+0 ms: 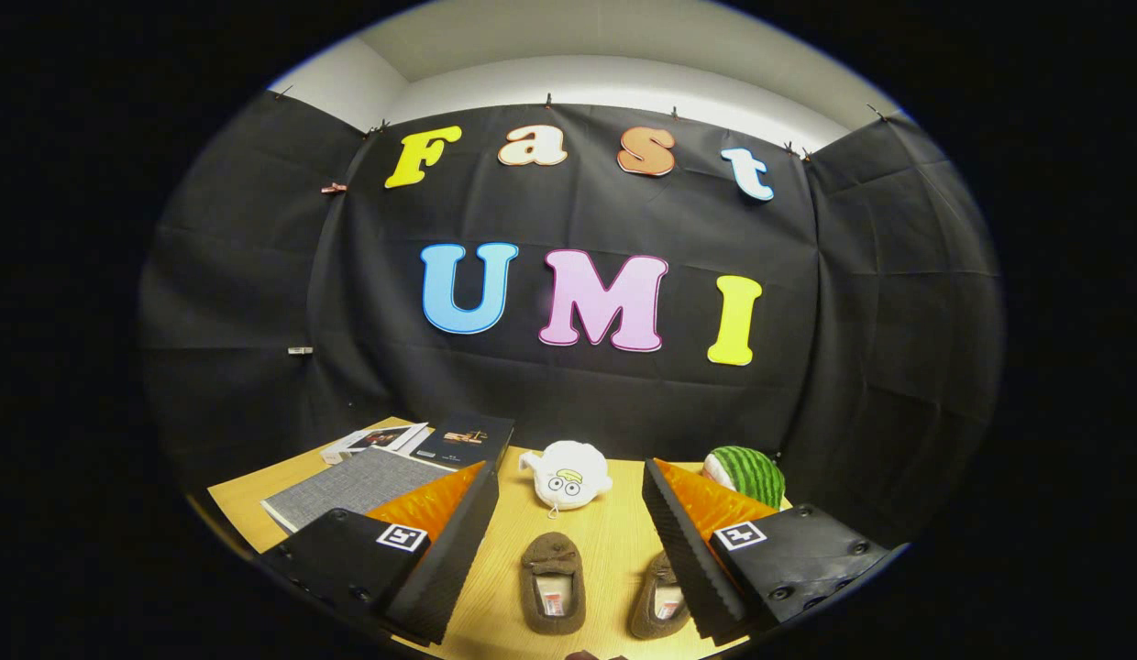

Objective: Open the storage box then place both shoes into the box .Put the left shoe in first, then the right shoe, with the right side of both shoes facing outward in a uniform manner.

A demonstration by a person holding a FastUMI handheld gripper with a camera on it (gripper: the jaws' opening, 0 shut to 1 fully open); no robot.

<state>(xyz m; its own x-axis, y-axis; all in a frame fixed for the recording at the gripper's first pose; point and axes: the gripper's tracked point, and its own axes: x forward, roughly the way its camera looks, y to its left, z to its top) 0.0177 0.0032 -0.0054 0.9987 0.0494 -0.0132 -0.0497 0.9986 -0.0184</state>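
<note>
Black cloth walls enclose the booth on three sides, with a pale wall and ceiling above them. Work surface: a light wooden table (605, 550), flat and smooth.

Gripper (568, 541) state: fingers spread wide apart, holding nothing, raised above the near part of the table.

Task items:
- Two brown slippers lie side by side on the table, between the fingers and near the camera. The left slipper (552, 582) is fully in view. The right slipper (658, 596) is partly covered by the right finger.
- A flat grey fabric box (358, 484) lies far left, beyond the left finger. It appears closed or folded; its lid seam cannot be made out.

Handling judgement: the slippers look soft, light and fuzzy. They will likely deform under pressure and are not fragile. Recommended hold: across the heel rim or the side wall, where both fingers can pinch the material. The box looks like cloth over board, light, liable to slide when its lid is lifted.

Other items: a white plush toy (568, 477) at the far centre, a watermelon-patterned ball (750, 475) at the far right, and booklets (422, 440) behind the box.
</note>
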